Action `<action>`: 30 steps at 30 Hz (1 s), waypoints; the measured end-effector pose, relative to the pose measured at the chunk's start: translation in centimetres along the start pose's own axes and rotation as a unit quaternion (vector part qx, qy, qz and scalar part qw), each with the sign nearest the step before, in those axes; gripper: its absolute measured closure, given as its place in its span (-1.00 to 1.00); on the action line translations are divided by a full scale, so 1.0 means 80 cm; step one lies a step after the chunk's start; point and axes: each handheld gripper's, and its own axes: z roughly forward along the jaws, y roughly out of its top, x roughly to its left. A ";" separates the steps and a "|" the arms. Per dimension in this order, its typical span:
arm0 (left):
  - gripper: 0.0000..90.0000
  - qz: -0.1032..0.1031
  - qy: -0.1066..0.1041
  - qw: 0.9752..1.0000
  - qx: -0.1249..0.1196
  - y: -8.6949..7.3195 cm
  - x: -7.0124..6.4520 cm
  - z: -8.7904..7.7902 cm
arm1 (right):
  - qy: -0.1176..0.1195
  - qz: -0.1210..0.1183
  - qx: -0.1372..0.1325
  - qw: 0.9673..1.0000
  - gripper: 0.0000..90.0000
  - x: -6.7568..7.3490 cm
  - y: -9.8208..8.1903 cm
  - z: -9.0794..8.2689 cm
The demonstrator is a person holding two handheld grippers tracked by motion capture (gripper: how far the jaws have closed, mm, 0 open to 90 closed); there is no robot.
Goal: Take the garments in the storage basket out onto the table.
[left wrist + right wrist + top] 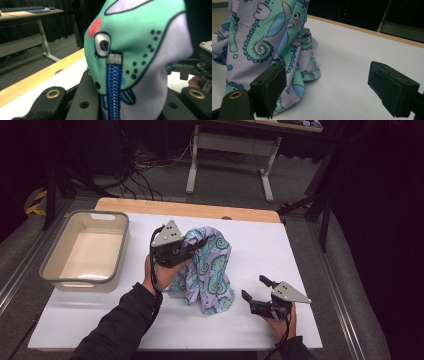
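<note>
Blue drawstring cord point(114, 85) and seahorse-print fabric point(207, 270) are clamped in the left gripper point(192, 247), lifted off the white table point(280, 255); no writing can be read. Beside the fabric's hem, the right gripper point(256, 291) is held open and empty. A grey bin point(85, 250) is seen left of the left gripper.

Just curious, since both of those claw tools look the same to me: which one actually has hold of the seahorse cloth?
The left gripper, near the grey tub, holds the cloth lifted off the table. The right gripper sits open beside it, holding nothing.

Dim lab: loose floor cables point(142, 167), adjustable desk point(232, 145), black curtains point(380, 195).
</note>
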 end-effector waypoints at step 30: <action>-0.35 0.105 0.034 0.988 0.111 -0.082 -0.035 -0.077 | 0.038 -0.015 0.046 0.998 -0.46 0.015 0.000 0.012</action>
